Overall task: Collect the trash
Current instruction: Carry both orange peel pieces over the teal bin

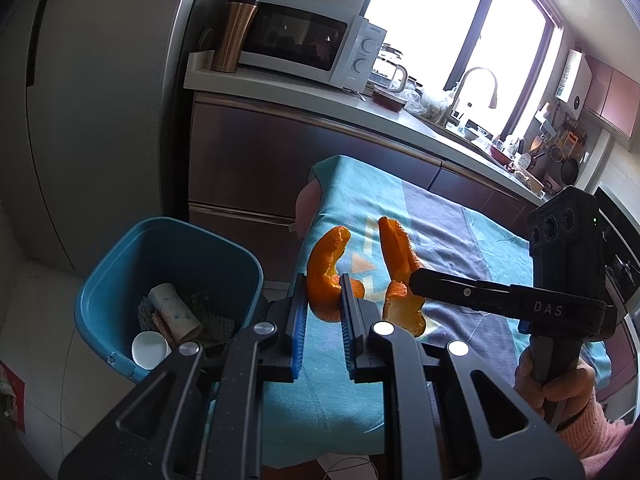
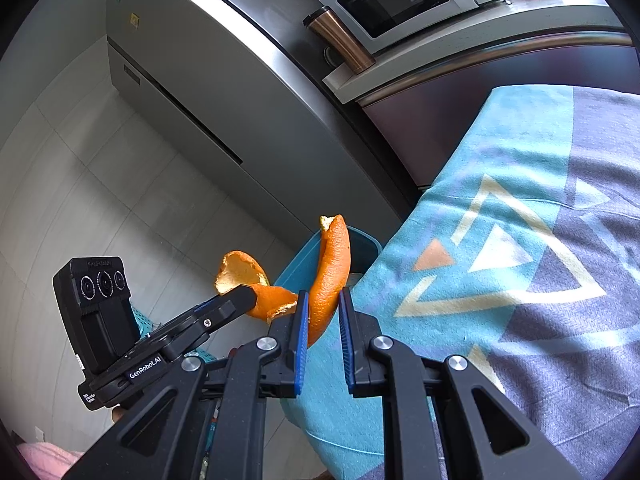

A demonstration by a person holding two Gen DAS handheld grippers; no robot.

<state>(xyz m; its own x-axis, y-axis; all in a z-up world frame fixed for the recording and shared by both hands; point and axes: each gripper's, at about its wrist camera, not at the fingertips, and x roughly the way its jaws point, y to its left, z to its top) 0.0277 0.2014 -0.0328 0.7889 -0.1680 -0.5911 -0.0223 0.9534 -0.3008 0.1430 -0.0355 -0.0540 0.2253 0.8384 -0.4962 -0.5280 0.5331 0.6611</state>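
Observation:
My left gripper (image 1: 325, 286) is shut on a curved piece of orange peel (image 1: 326, 268), held at the table's left edge. It also shows in the right wrist view (image 2: 250, 300) with its peel (image 2: 244, 276). My right gripper (image 2: 324, 300) is shut on a second long orange peel (image 2: 332, 272), close beside the first. In the left wrist view it (image 1: 412, 280) reaches in from the right with its peel (image 1: 396, 256). A blue trash bin (image 1: 120, 276) stands on the floor left of the table, holding paper cups (image 1: 172, 308) and other scraps.
The table wears a blue and grey patterned cloth (image 2: 520, 240). A tall grey fridge (image 2: 192, 92) stands behind the bin. A counter (image 1: 280, 88) carries a microwave (image 1: 304, 40), a copper tumbler (image 1: 234, 32) and a sink tap (image 1: 476, 84). The floor is pale tile (image 2: 80, 184).

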